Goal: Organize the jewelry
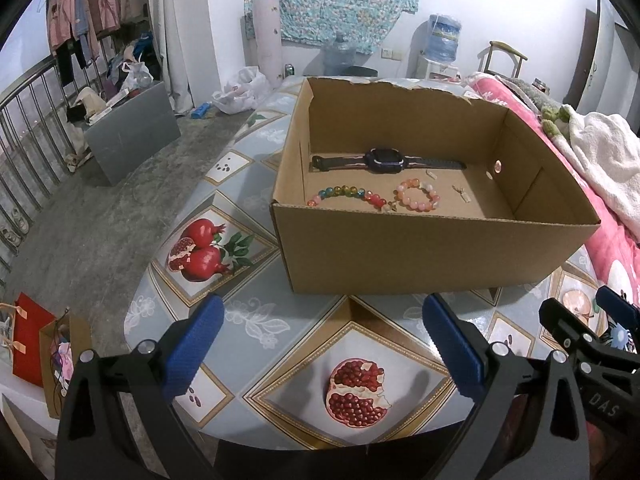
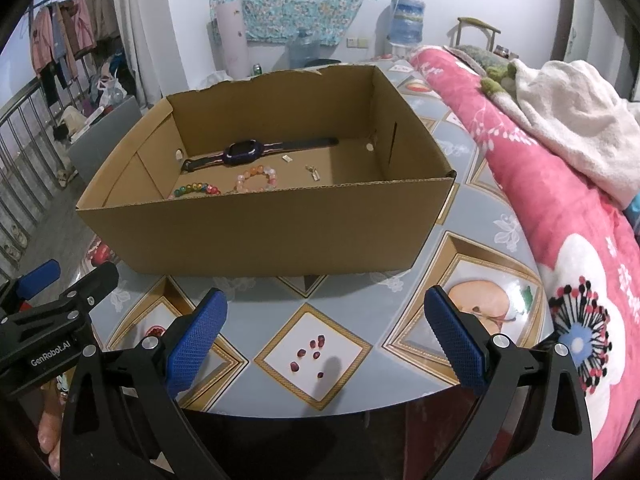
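Note:
An open cardboard box stands on the table. Inside lie a dark smartwatch, a multicoloured bead bracelet, a pink-orange bead bracelet and two small pale trinkets. My left gripper is open and empty above the table in front of the box. My right gripper is open and empty, also in front of the box. Each gripper shows at the edge of the other's view.
The round table has a fruit-print cover. A pink quilt and a white blanket lie to the right. To the left are a railing, a grey board and gift bags.

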The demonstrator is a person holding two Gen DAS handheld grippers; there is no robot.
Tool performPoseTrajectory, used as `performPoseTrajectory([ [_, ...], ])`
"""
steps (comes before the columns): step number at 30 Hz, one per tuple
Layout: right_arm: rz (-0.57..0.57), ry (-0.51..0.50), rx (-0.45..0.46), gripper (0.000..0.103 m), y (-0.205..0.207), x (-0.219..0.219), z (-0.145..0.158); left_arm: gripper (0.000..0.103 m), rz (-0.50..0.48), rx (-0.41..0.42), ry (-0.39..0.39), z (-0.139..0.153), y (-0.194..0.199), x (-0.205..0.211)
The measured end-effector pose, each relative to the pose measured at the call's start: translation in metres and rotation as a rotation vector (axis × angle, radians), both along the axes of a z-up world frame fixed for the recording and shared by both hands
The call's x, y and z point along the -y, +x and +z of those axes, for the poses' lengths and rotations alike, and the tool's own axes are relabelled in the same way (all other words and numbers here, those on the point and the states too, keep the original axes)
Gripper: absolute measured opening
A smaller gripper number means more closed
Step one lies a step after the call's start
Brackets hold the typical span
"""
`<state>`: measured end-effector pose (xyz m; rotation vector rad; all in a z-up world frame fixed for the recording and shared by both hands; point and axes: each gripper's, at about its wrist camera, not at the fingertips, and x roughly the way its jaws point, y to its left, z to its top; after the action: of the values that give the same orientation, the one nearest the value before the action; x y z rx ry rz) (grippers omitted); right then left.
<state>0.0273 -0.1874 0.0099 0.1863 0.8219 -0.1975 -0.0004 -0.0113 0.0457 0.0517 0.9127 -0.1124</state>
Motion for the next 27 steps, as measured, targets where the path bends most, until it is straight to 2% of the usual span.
performPoseTrajectory([
  [27, -0.001, 0.005, -0.001, 0.095, 0.0014, 0.001, -0.001, 0.097, -0.005, -0.014, 0.0, -0.0059, -0.0003, 0.0005],
])
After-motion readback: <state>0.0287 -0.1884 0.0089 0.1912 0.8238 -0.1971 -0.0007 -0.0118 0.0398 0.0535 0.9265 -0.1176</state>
